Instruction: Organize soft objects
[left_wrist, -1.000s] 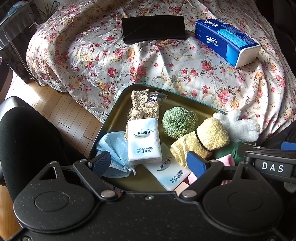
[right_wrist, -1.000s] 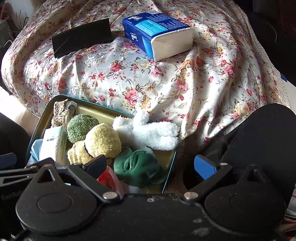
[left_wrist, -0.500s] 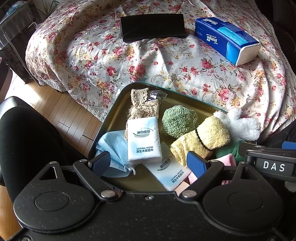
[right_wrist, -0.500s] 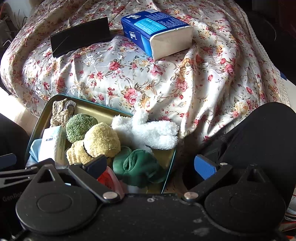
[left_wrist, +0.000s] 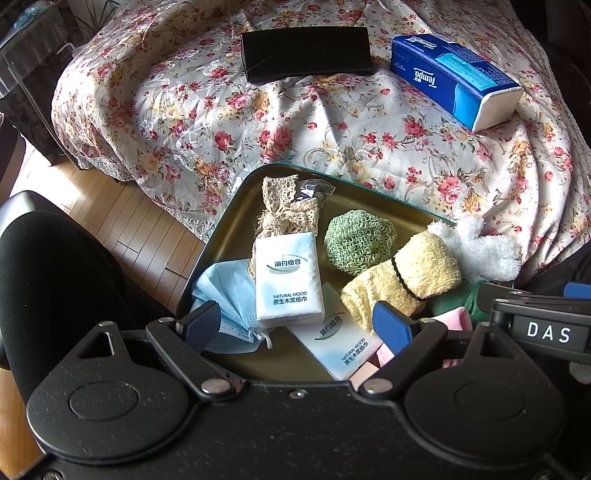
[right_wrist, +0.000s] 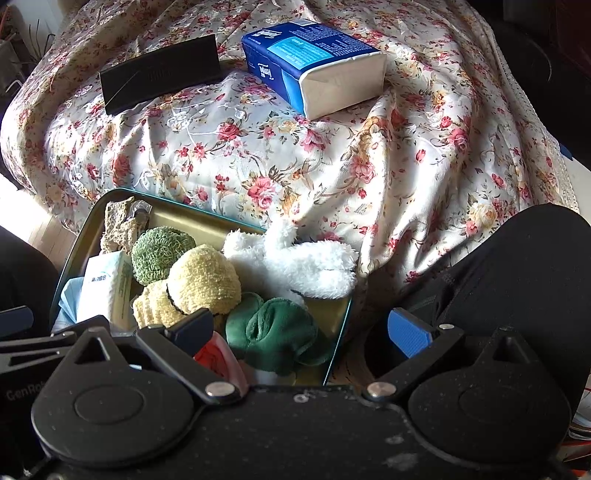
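left tool (left_wrist: 297, 326) agape, empty | tissue pack (left_wrist: 288, 278) just above it at lower centre, long axis vertical | right tool (right_wrist: 306, 330) agape, empty, farther off

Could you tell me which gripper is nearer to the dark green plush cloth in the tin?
Right. The right gripper hangs open directly over the dark green plush cloth, while the left gripper hangs open over the tissue packs, further left.

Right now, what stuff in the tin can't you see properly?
- Pink item, left wrist view: the left gripper covers most of it.
- Red thing, right wrist view: mostly behind the right gripper.
- Second tissue pack, left wrist view: partly under the first pack.
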